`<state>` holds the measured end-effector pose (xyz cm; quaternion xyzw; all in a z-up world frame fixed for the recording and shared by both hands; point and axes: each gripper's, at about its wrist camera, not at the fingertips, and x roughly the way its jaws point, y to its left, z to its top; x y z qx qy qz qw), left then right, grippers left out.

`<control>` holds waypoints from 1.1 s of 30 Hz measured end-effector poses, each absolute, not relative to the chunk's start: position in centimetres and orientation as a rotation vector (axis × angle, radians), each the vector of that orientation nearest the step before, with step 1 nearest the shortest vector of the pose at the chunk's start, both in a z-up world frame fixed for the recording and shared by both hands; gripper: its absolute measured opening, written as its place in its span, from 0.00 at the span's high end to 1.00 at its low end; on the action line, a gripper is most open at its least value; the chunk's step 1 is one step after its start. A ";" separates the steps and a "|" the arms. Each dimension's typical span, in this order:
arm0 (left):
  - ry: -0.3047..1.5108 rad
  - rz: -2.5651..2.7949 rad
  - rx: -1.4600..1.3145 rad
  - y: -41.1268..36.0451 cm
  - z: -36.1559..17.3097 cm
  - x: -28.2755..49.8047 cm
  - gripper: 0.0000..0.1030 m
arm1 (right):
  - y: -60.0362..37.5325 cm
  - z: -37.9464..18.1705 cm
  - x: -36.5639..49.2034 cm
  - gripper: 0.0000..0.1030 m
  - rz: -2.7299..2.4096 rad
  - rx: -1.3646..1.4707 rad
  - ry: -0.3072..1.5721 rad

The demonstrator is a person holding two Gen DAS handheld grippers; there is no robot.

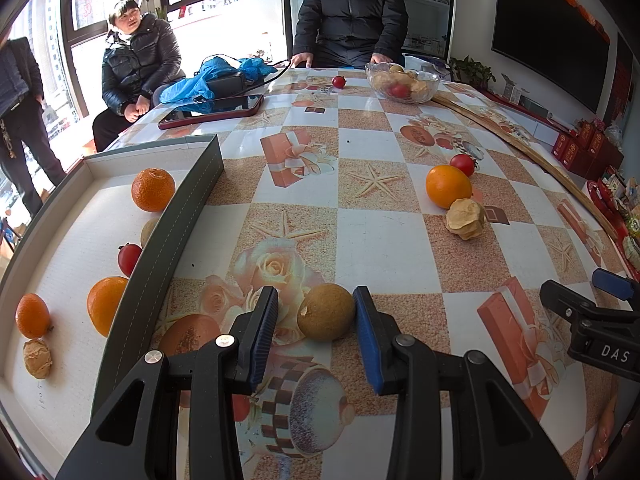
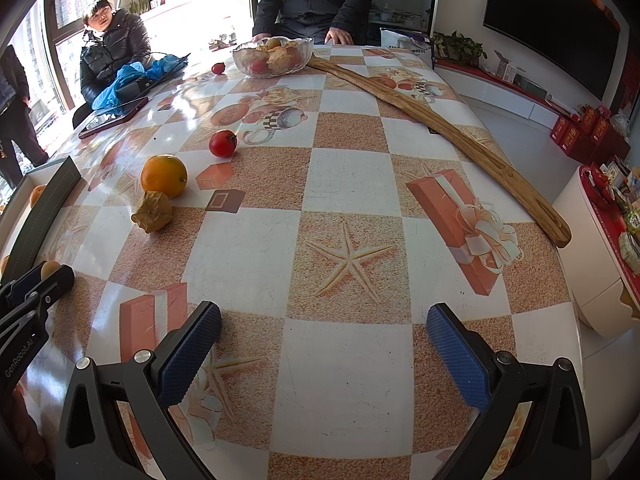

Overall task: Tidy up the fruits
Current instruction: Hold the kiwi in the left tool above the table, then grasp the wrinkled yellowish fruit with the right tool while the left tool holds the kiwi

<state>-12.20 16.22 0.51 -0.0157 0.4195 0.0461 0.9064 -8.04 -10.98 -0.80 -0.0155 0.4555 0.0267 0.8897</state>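
My left gripper (image 1: 316, 312) is open with a round brown fruit (image 1: 326, 312) on the table between its fingers; the right pad touches it and the left pad stands apart. A shallow white tray with a dark rim (image 1: 176, 216) lies to the left and holds several fruits, among them an orange (image 1: 153, 189) and a small tomato (image 1: 129, 258). An orange (image 1: 448, 186), a tomato (image 1: 462, 164) and a papery husked fruit (image 1: 465, 219) lie on the table to the right. My right gripper (image 2: 324, 344) is open and empty above the tablecloth.
A glass bowl (image 2: 273, 56) with fruits stands at the far edge beside a lone tomato (image 2: 218, 68). A long wooden stick (image 2: 440, 124) lies along the right side. A phone (image 1: 212, 112) and a blue bag (image 1: 208, 80) lie at the far left. Two people sit behind the table.
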 end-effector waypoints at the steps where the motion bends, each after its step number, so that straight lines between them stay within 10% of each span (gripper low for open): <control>1: 0.866 0.095 -0.033 16.2 0.5 -12.2 0.59 | -11.0 -0.8 -8.0 0.00 0.055 -0.033 0.947; 20: 0.866 0.093 -0.035 16.2 0.5 -12.2 0.59 | -1.8 -0.3 -2.6 0.00 0.225 -0.050 1.046; 23: 0.867 0.089 -0.034 16.2 0.5 -12.2 0.58 | -0.5 -0.1 -2.2 0.17 0.211 -0.092 1.020; 27: 0.868 0.085 -0.032 16.1 0.5 -12.2 0.56 | 0.2 0.5 -2.8 0.76 0.235 -0.131 0.984; 33: 0.868 0.085 -0.034 16.1 0.5 -12.3 0.56 | -2.1 0.7 -4.6 0.76 0.270 -0.081 0.989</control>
